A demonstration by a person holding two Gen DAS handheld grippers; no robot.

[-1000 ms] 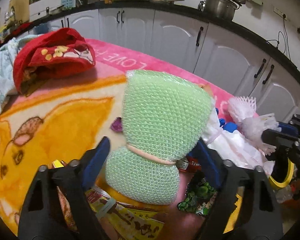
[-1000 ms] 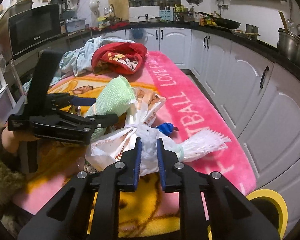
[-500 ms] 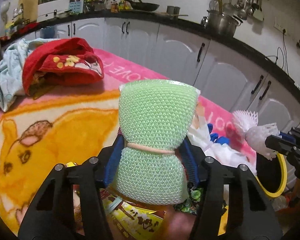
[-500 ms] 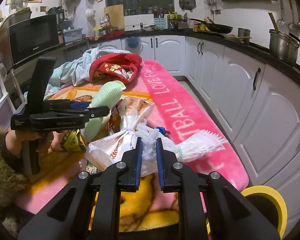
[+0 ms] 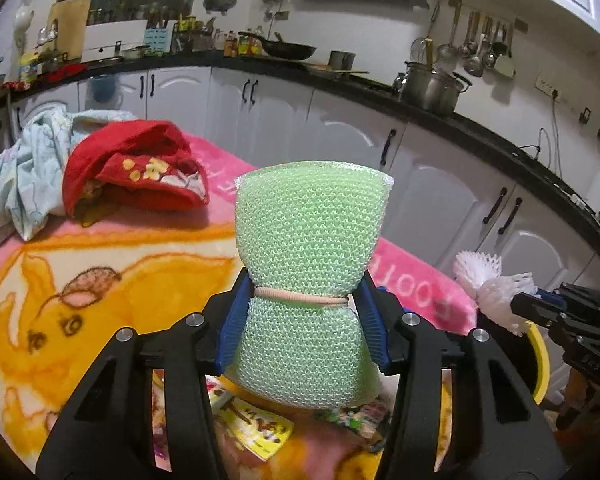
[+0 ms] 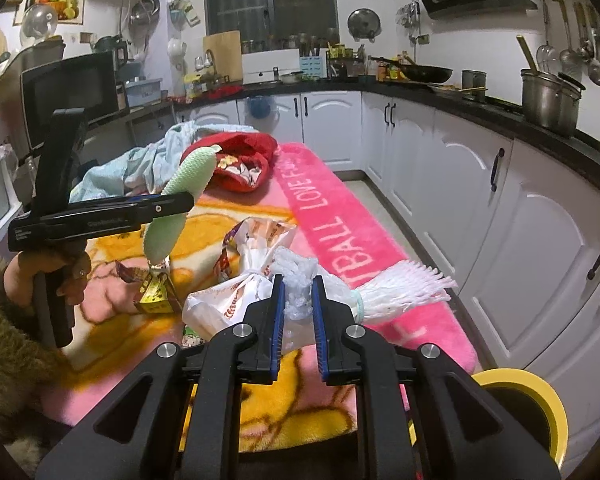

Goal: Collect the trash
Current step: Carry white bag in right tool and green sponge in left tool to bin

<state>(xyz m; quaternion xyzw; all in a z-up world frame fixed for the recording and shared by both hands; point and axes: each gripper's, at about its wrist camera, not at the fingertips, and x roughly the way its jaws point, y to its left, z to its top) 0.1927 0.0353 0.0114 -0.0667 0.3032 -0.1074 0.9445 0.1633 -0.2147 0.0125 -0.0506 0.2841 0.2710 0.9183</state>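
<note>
My left gripper (image 5: 300, 312) is shut on a green foam net roll (image 5: 312, 240) tied with a beige rubber band, lifted above the blanket; the roll also shows in the right wrist view (image 6: 180, 200). My right gripper (image 6: 298, 300) is shut on the knotted top of a white plastic trash bag (image 6: 228, 304) with a white foam net (image 6: 400, 284) beside it. The foam net also shows in the left wrist view (image 5: 488, 284). Snack wrappers (image 6: 156, 288) lie on the blanket under the roll.
A pink and yellow blanket (image 6: 332, 216) covers the table. A red cloth (image 5: 132, 168) and a pale blue cloth (image 5: 24, 172) lie at its far end. A yellow-rimmed bin (image 6: 532, 408) stands beside the table's near right corner. White kitchen cabinets (image 6: 460, 168) run along the right.
My left gripper closed on the green foam net roll and lifted it off the table. My right gripper kept hold of the bag and rose slightly.
</note>
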